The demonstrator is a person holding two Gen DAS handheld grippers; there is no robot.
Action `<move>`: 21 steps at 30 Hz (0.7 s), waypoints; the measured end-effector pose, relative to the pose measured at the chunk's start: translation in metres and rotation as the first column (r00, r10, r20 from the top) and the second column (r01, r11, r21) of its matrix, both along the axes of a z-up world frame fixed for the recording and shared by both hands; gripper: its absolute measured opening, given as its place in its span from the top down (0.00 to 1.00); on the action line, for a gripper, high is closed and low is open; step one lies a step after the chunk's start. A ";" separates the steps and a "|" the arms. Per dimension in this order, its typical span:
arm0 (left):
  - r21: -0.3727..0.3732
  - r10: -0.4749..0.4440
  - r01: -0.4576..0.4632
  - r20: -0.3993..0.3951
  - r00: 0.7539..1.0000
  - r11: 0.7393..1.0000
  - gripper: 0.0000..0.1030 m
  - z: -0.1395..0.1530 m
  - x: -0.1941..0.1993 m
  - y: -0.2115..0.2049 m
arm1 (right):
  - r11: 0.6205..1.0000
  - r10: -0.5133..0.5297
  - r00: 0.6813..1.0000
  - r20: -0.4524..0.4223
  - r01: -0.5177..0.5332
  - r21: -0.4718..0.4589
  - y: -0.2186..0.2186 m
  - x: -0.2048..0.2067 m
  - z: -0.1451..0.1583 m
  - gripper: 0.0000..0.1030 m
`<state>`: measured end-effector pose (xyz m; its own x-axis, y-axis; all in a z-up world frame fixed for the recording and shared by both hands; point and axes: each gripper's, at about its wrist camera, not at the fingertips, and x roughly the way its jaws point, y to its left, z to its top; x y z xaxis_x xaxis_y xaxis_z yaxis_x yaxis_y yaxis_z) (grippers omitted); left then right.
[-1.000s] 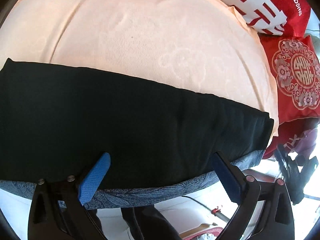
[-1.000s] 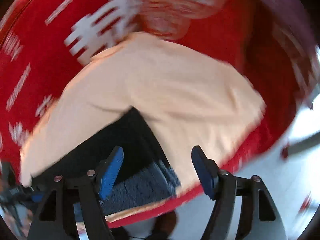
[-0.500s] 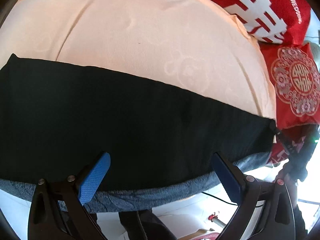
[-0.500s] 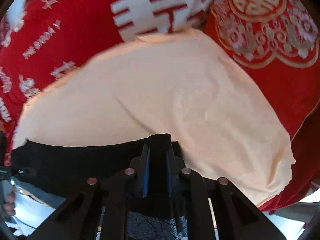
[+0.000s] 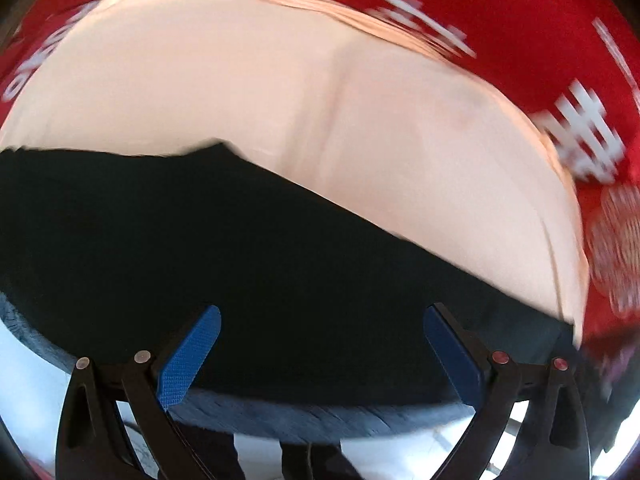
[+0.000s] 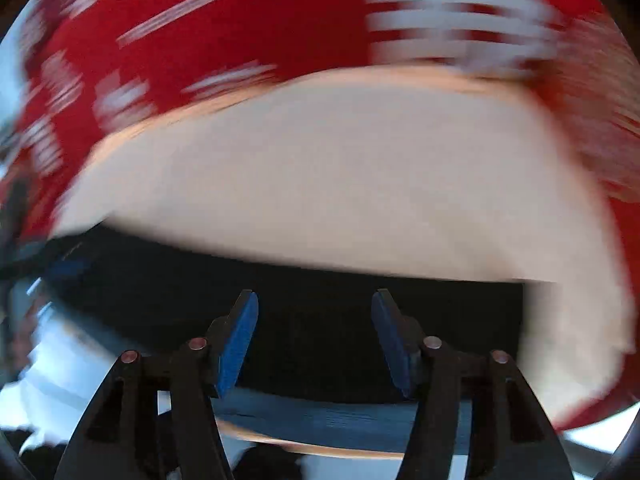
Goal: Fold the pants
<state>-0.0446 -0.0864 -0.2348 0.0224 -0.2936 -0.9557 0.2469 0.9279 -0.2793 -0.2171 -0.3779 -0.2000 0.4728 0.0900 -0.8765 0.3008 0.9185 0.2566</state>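
Peach-coloured sheet [image 5: 360, 128] spread over a bed, with red wedding-print bedding [image 5: 540, 40] beyond it, both smeared by motion blur. Black pants [image 5: 260, 260] laid as a long band across the near edge of the sheet, directly ahead of and beneath both grippers; far edge mostly straight, with a small raised peak ahead and left of the left gripper [image 5: 320, 350]. Blue-grey textured bed edge [image 5: 320, 420] visible under the near hem. Left gripper spread wide, blue knurled pads well apart, holding nothing, hovering over the near hem. Right gripper [image 6: 316, 340] likewise parted, empty, over the same band nearer its right-hand end, which ends square to that gripper's right. Step in hand judged to be taking hold for the next fold. Recommended: lower each gripper onto the near edge, pinch through every layer, lift together at equal height, carry across, and lay edges flush. Fabric appears matte, thin and limp; likely to sag between the two holds and to drag on the smooth sheet. Peak on far edge judged a risk of skewing the fold; flatten first. Contact with cloth not confirmable under blur.
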 end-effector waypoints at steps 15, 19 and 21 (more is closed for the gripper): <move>0.112 -0.216 0.211 0.034 0.976 0.971 0.02 -0.025 0.014 0.111 | 0.992 0.010 0.994 -0.107 -0.023 -0.125 -0.010 -0.007 -0.050 0.50; 0.119 -0.202 0.194 0.052 0.978 0.974 0.02 -0.015 0.004 0.141 | 0.966 -0.220 0.957 -0.190 0.186 -0.178 -0.013 -0.019 -0.037 0.40; 0.129 -0.160 0.154 0.035 0.986 0.980 0.02 -0.021 -0.004 0.147 | 0.977 -0.175 0.975 -0.135 0.155 -0.145 0.036 -0.002 -0.026 0.34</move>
<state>-0.0485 0.0604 -0.2556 0.0293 -0.1753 -0.9841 0.4022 0.9033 -0.1489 -0.2187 -0.3416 -0.2265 0.3374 -0.1008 -0.9359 0.4765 0.8758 0.0774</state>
